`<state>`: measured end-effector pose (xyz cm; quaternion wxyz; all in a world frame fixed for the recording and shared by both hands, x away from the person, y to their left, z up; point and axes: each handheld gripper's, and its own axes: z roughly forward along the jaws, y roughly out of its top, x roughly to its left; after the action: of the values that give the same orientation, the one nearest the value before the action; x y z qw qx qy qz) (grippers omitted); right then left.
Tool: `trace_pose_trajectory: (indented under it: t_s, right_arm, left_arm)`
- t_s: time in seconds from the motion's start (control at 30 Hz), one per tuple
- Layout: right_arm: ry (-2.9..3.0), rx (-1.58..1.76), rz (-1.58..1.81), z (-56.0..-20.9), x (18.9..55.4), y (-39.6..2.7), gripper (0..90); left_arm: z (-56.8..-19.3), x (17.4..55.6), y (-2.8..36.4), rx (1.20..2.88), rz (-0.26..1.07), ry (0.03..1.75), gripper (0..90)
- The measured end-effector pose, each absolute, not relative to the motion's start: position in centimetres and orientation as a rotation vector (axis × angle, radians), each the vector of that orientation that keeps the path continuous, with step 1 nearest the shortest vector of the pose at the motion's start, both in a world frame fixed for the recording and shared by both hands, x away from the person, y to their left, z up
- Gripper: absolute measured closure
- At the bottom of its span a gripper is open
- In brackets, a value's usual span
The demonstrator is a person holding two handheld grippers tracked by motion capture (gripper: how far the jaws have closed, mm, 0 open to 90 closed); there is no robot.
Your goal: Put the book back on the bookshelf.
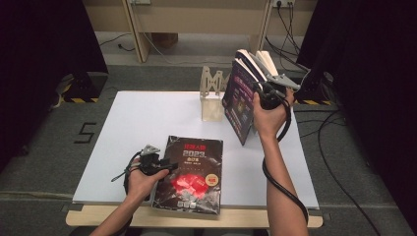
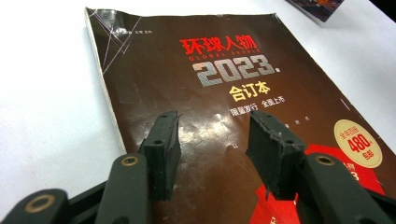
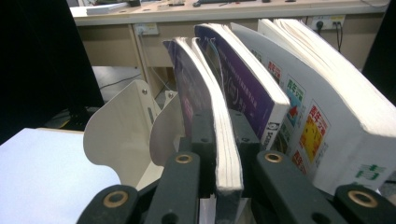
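Apparently halfway: a thin purple book [image 3: 205, 116] is clamped in the right tongs [image 3: 219, 140] at the far right, among leaning books [image 1: 255, 61] beside the wooden bookend [image 1: 212, 96]. Left tongs [image 2: 212, 140] hover open over the brown magazine [image 1: 192, 172], left flat on the near counter [image 1: 133, 123], yet to be shelved.

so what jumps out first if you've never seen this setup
The dark magazine with red and silver lettering lies flat at the table's near edge, with the left tool open just above its cover. At the far right, the right tool pinches a thin purple book upright beside other leaning books near a pale wooden stand.
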<state>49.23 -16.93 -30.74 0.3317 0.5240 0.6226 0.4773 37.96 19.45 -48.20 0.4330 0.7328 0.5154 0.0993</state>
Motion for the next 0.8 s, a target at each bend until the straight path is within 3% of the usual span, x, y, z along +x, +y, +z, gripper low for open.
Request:
trace_pose_trajectory:
  t_s: [0.8]
  right_arm:
    - [1.658,1.408,1.237,-30.36,48.79,-17.74,80.2]
  left_arm:
    - [-48.2,37.93,19.43,1.829,0.248,1.284,52.6]
